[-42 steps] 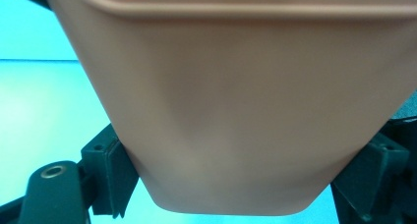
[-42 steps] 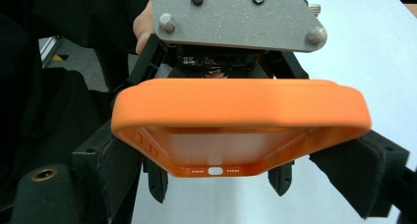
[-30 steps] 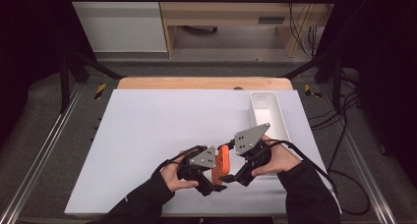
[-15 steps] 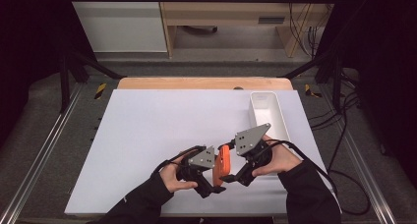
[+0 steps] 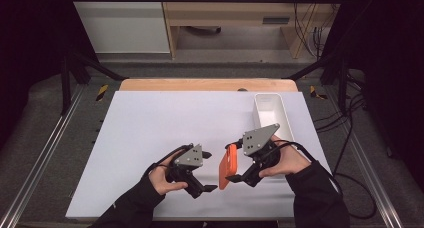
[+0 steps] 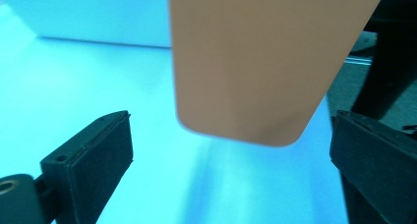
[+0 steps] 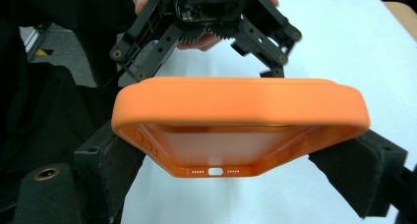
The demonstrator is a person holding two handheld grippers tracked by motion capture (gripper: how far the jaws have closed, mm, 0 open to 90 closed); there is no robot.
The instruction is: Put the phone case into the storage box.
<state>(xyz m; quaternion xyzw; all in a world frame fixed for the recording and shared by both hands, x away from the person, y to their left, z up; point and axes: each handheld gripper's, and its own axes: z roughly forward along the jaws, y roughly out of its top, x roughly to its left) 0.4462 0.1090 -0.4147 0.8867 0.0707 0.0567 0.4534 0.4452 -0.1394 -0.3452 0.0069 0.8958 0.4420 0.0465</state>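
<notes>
An orange phone case (image 5: pixel 227 167) stands on edge just above the white table (image 5: pixel 165 118). My right gripper (image 5: pixel 235 164) is shut on it. In the right gripper view the two pads clamp the case (image 7: pixel 241 111) by its long sides, its hollow inside facing the camera. My left gripper (image 5: pixel 210 172) stands open just left of the case and does not touch it. In the left gripper view the case's smooth back (image 6: pixel 265 62) hangs ahead of that gripper (image 6: pixel 230 121), between its spread jaws. The left gripper (image 7: pixel 216 17) also shows open beyond the case in the right gripper view.
A white rectangular tray (image 5: pixel 272 115) lies at the table's right side, just beyond the right hand. A wooden strip (image 5: pixel 205 84) runs along the far edge. Cables (image 5: pixel 350 153) trail off the right side.
The left gripper has drawn back a little to the left, away from the case. The case stays in the right gripper.
</notes>
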